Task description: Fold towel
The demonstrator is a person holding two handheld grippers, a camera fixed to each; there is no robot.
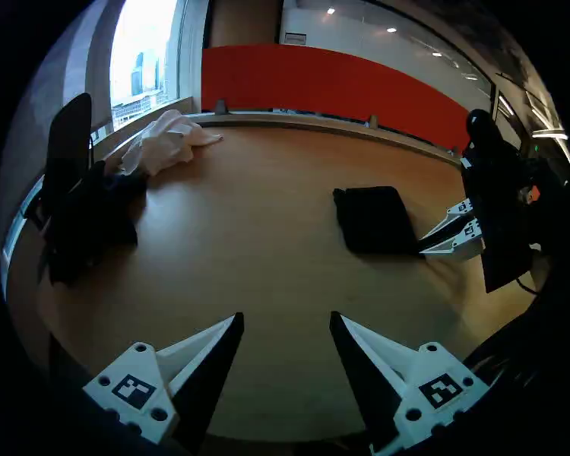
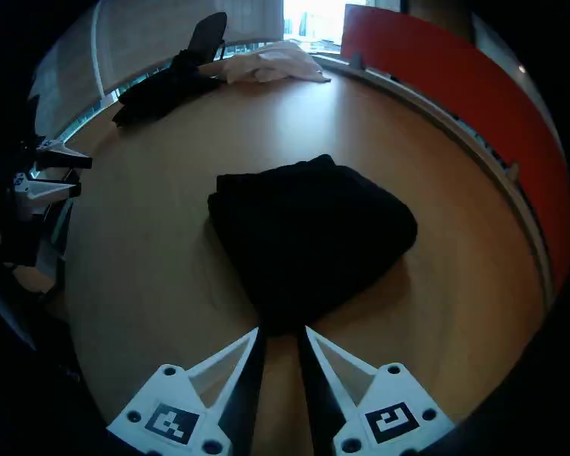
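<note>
A black towel (image 1: 372, 220) (image 2: 311, 228) lies folded into a thick block on the wooden table (image 1: 247, 228) (image 2: 148, 251). In the right gripper view my right gripper (image 2: 281, 333) is at the towel's near edge, its fingers drawn close together with the dark cloth pinched between the tips. The left gripper view shows the right gripper (image 1: 429, 243) at the towel's right side, held by a person in dark clothing. My left gripper (image 1: 285, 321) hovers open over bare table, well short of the towel, holding nothing. The left gripper (image 2: 86, 175) appears far off at the left in the right gripper view.
A crumpled white cloth (image 1: 171, 140) (image 2: 273, 64) and a pile of dark clothing (image 1: 95, 205) (image 2: 159, 95) lie at the table's far side beside a dark chair (image 1: 68, 152) (image 2: 209, 30). A red partition (image 1: 330, 83) (image 2: 467, 91) lines the far edge.
</note>
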